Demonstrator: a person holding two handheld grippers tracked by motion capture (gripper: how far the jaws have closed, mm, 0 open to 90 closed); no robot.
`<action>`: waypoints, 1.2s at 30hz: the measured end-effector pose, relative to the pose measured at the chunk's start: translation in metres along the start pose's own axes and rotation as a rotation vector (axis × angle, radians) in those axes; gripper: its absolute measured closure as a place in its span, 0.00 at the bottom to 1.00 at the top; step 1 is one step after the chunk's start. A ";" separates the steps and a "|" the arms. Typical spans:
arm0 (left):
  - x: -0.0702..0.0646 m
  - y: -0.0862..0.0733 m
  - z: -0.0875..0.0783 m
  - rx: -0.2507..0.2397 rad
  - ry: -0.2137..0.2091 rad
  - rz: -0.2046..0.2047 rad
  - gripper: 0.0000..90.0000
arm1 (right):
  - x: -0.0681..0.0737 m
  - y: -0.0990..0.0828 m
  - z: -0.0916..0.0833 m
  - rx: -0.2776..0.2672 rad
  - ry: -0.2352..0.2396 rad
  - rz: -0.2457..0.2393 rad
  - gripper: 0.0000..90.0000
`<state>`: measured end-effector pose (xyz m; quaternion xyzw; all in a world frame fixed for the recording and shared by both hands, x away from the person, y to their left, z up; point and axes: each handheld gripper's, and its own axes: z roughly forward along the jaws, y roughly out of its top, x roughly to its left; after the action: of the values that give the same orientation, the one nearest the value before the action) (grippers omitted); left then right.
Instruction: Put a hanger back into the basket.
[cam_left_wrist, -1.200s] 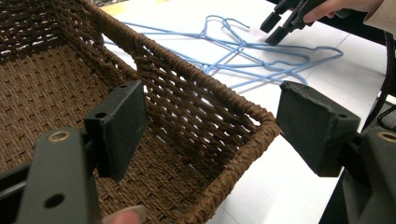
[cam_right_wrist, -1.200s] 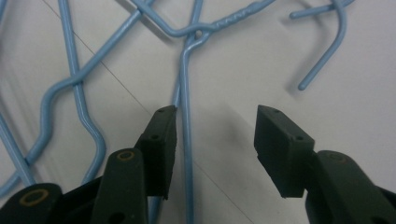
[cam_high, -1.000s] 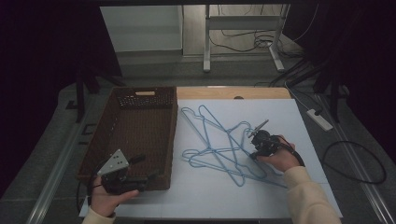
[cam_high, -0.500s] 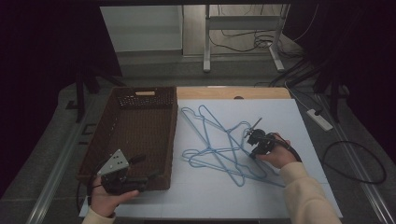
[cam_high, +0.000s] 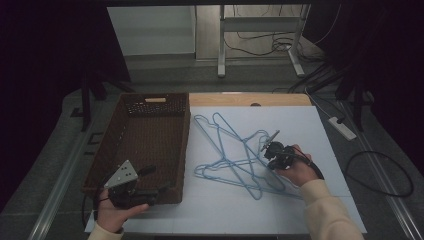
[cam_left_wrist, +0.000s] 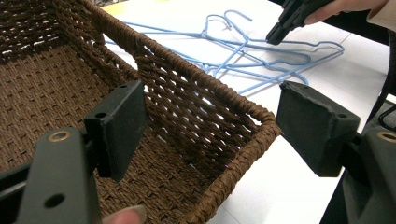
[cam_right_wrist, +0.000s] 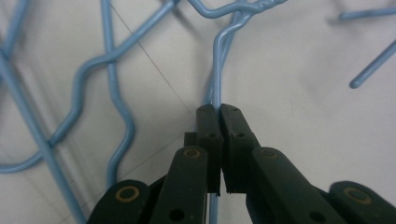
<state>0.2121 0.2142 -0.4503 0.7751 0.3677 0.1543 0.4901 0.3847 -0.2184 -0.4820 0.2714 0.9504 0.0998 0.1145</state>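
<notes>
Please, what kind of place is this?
Probably a lab or workshop bench for recording handling tasks, not a home: a white table holding only a wicker basket and blue wire hangers, loose cables and a power strip on the floor.

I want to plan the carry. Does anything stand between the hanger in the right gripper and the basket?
The right gripper is shut on one blue hanger, which is tangled with the other hangers lying toward the basket. The basket's near wall must also be cleared.
</notes>
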 end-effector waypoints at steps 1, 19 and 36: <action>-0.001 0.001 -0.001 -0.001 0.001 0.001 0.27 | 0.003 -0.002 -0.007 -0.028 -0.009 -0.010 0.98; -0.011 0.011 0.000 0.008 -0.007 0.017 0.28 | 0.033 -0.027 -0.029 -0.196 -0.017 -0.104 0.98; -0.026 0.024 0.019 0.067 -0.050 0.056 0.28 | 0.052 -0.038 -0.039 -0.282 -0.022 -0.189 0.98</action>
<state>0.2160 0.1773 -0.4357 0.8046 0.3384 0.1365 0.4684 0.3122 -0.2272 -0.4630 0.1634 0.9470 0.2179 0.1705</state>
